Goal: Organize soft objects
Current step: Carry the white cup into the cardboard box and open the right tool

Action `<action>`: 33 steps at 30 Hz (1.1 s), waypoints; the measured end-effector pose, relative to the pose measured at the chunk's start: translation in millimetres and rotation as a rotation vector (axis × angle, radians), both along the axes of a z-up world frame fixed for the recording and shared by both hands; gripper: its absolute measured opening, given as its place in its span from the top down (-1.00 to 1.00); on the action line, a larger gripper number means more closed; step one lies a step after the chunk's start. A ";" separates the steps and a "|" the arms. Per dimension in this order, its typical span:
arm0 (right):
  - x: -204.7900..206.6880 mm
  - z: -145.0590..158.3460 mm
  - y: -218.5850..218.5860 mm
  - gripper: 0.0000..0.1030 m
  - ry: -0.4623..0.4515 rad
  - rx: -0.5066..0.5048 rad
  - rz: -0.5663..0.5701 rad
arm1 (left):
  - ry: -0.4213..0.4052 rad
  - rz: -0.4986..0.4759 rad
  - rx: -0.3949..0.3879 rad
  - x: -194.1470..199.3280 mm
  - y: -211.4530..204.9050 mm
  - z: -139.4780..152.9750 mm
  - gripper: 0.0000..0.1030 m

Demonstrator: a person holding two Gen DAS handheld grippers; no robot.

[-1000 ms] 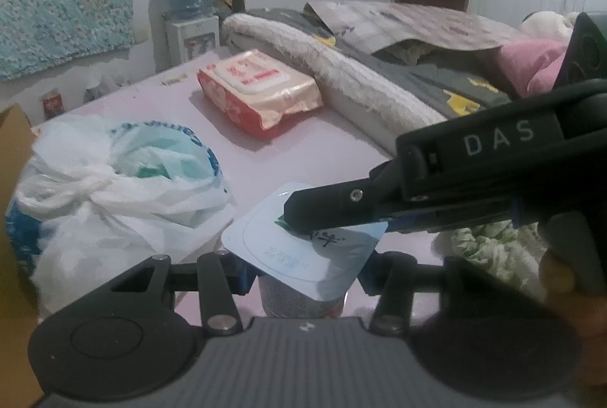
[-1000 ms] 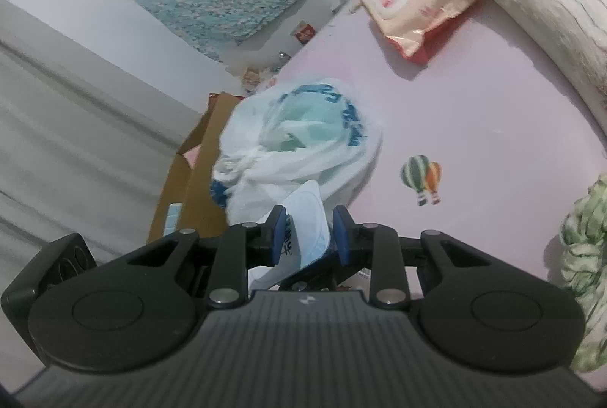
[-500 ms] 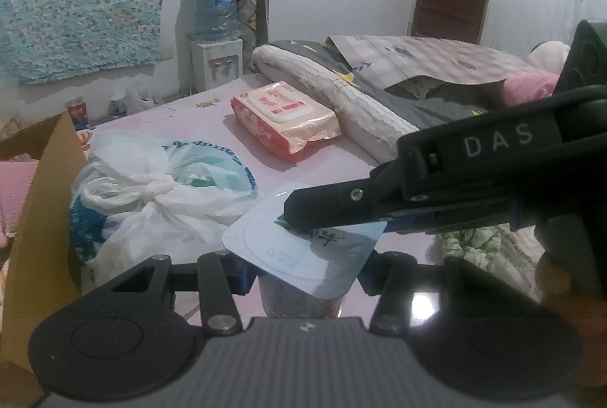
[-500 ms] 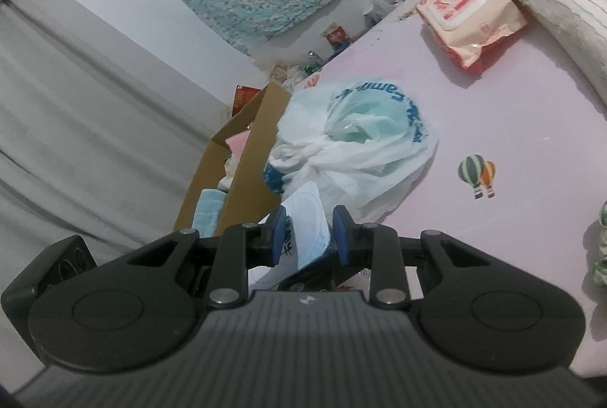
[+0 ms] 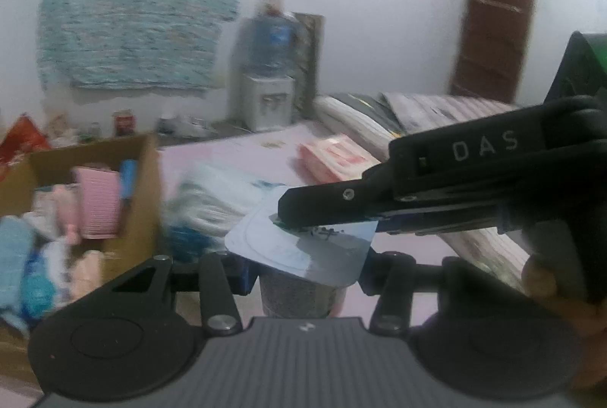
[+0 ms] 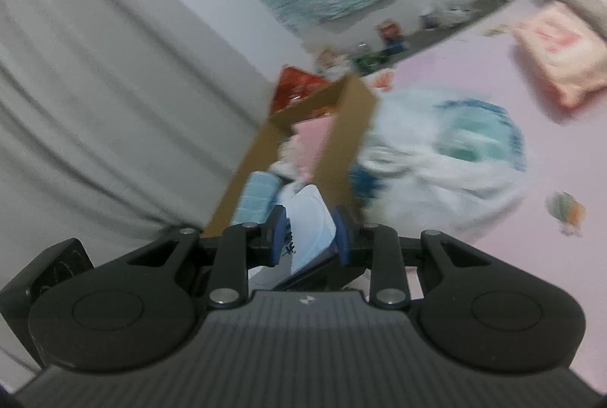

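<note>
Pale blue foil lid (image 5: 303,248) of a small cup (image 5: 299,298) was pinched by the right gripper (image 6: 308,237) jaws, while the cup body was clamped between the left gripper (image 5: 303,279) jaws, right beside the cardboard box (image 5: 148,180).

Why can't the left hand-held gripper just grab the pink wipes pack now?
Probably it can't yet: the left hand-held gripper already holds the cup, with the right hand-held gripper pinching its lid above. The wipes pack lies beyond.
</note>
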State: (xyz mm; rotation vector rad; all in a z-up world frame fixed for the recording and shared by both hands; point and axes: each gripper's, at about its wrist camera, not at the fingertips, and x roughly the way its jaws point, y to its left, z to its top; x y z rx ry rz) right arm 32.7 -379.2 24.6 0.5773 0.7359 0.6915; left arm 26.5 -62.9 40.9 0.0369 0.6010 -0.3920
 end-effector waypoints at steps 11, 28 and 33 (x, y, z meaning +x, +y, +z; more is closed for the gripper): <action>59.1 23.5 149.5 0.49 0.040 -0.015 0.258 | 0.047 0.259 -0.016 26.0 125.5 19.7 0.03; 160.9 -80.4 291.3 0.45 0.453 -0.081 0.462 | 0.436 0.422 -0.018 100.6 253.7 -58.9 0.02; 169.1 -96.4 300.3 0.42 0.492 -0.090 0.469 | 0.468 0.421 0.012 108.9 254.4 -72.7 0.02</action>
